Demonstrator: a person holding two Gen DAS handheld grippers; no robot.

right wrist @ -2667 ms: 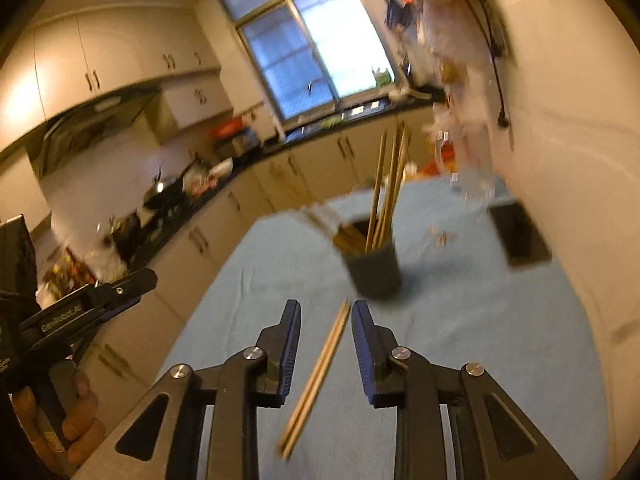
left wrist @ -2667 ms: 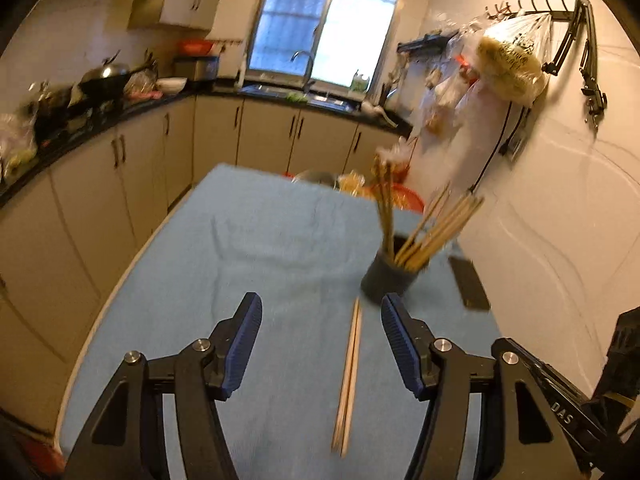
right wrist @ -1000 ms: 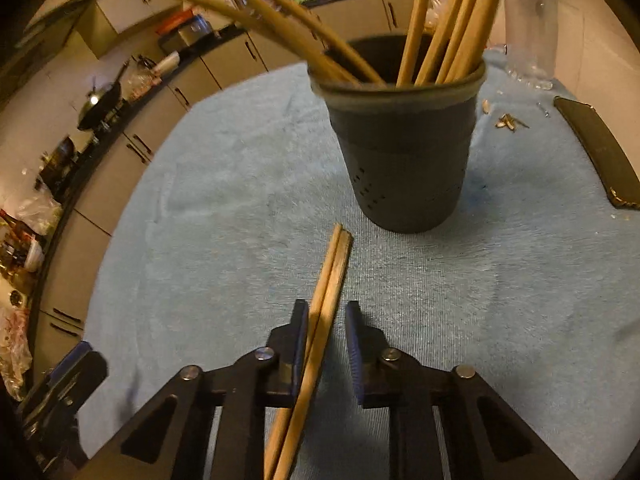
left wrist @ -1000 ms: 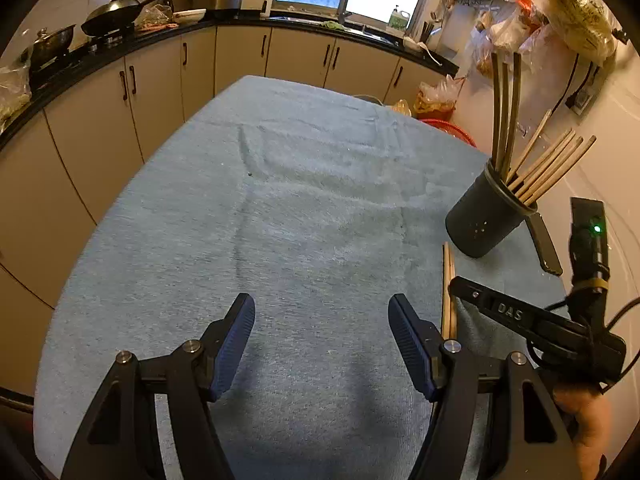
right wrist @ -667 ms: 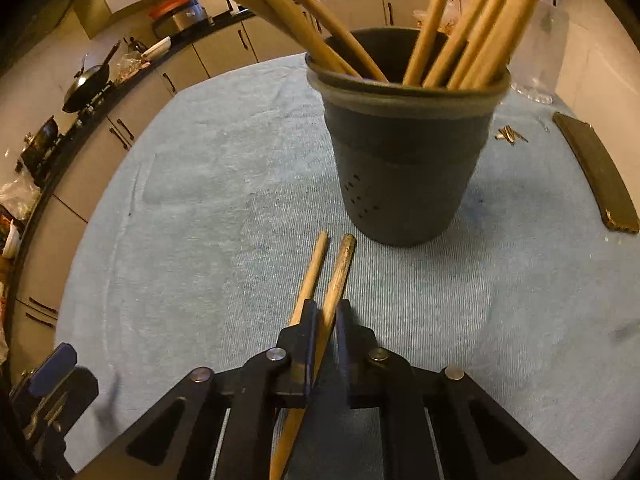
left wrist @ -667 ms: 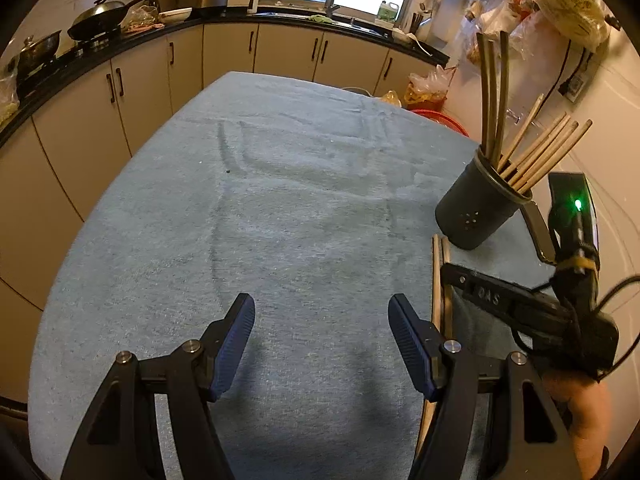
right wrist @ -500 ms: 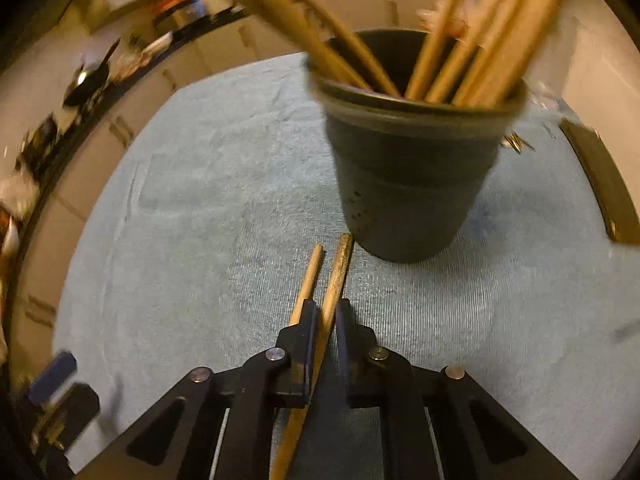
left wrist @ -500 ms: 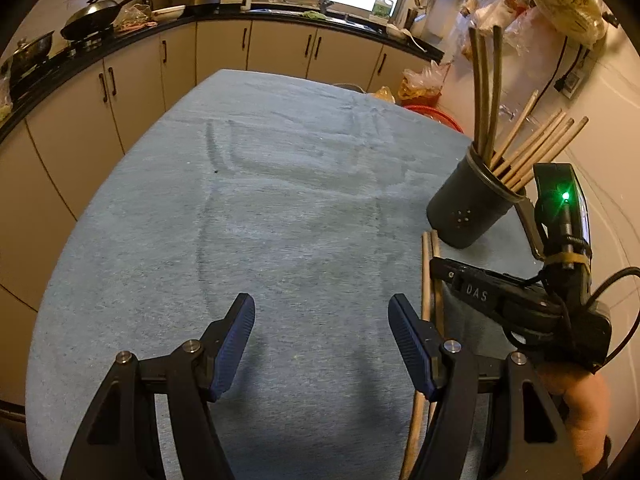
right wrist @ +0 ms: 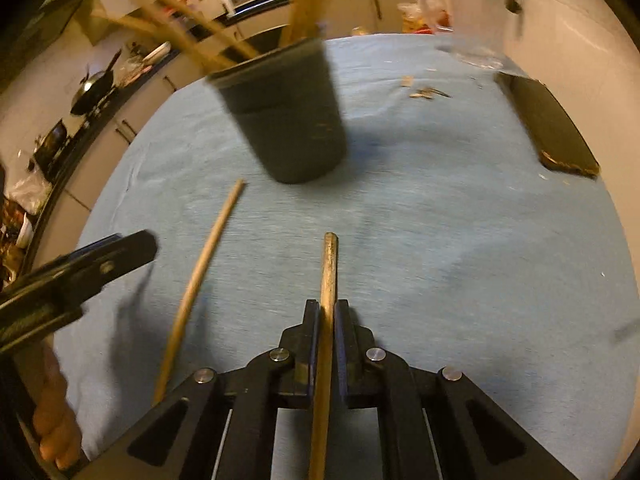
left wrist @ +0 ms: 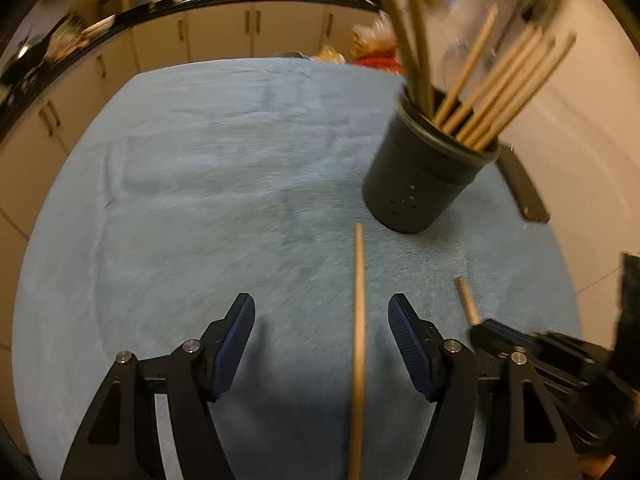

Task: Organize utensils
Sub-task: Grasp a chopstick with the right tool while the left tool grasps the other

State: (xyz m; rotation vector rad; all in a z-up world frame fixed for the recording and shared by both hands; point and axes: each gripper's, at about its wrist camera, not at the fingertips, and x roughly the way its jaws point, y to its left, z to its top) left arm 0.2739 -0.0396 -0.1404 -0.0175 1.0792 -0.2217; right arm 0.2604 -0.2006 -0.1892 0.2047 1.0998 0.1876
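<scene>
While the right tongs (right wrist: 327, 314) have just been closing, their pads now press on one wooden chopstick (right wrist: 329, 272), whose tip points past them toward the dark holder (right wrist: 288, 120). The left tongs (left wrist: 322, 334) stand wide open and grip nothing; a second chopstick (left wrist: 359, 320) lies on the blue-covered counter (left wrist: 200, 200) between their fingers, touching neither, its far end just before the holder. That holder stands upright and has many chopsticks leaning in it. Both loose chopsticks are pale, thin and straight.
</scene>
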